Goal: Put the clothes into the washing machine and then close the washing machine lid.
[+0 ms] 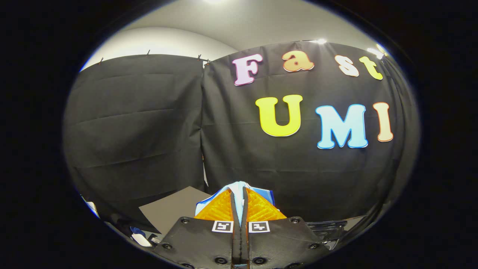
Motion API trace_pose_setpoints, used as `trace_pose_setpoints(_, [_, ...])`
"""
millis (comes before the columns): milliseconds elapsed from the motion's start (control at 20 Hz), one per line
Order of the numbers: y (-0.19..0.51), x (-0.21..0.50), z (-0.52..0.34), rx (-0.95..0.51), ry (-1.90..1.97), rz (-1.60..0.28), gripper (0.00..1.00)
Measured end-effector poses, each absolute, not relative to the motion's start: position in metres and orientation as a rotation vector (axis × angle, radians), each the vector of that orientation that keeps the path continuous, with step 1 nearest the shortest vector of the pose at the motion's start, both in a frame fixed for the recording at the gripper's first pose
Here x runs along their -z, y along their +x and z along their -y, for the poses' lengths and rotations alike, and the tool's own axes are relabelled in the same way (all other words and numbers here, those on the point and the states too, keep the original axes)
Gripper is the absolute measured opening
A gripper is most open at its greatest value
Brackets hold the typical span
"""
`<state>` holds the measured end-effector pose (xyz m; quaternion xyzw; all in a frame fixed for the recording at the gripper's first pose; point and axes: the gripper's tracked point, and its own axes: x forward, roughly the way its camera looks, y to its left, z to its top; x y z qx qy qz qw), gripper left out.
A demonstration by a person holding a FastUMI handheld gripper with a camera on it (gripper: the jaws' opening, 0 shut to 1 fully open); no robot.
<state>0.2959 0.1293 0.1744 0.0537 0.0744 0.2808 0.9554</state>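
The fingers (239, 194) are clamping a blue-and-white garment (239, 186) between them, facing the booth's black cloth wall (149, 130).

A light blue and white garment (239, 188) is showing between the fingers of the gripper (239, 196), edged in darker blue. Small black-and-white square markers (241, 226) are sitting on the gripper's black body. A black cloth wall (149, 123) is hanging behind, beneath a pale grey ceiling (242, 22).
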Motion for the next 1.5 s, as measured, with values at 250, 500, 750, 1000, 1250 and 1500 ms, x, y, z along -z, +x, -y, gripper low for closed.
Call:
trace_pose_setpoints(250, [0.308,-0.162,-0.075,-0.506,0.132,-0.157,0.01])
trace_pose_setpoints(500, [0.314,-0.146,-0.034,-0.460,0.147,-0.171,0.01])
trace_pose_setpoints(750, [0.315,-0.115,-0.008,-0.433,0.150,-0.211,0.01])
trace_pose_setpoints(1000, [0.313,-0.070,0.003,-0.420,0.155,-0.270,0.01])
trace_pose_setpoints(1250, [0.306,-0.029,0.003,-0.422,0.152,-0.319,0.01])
trace_pose_setpoints(1500, [0.306,0.024,0.002,-0.410,0.152,-0.391,0.01])
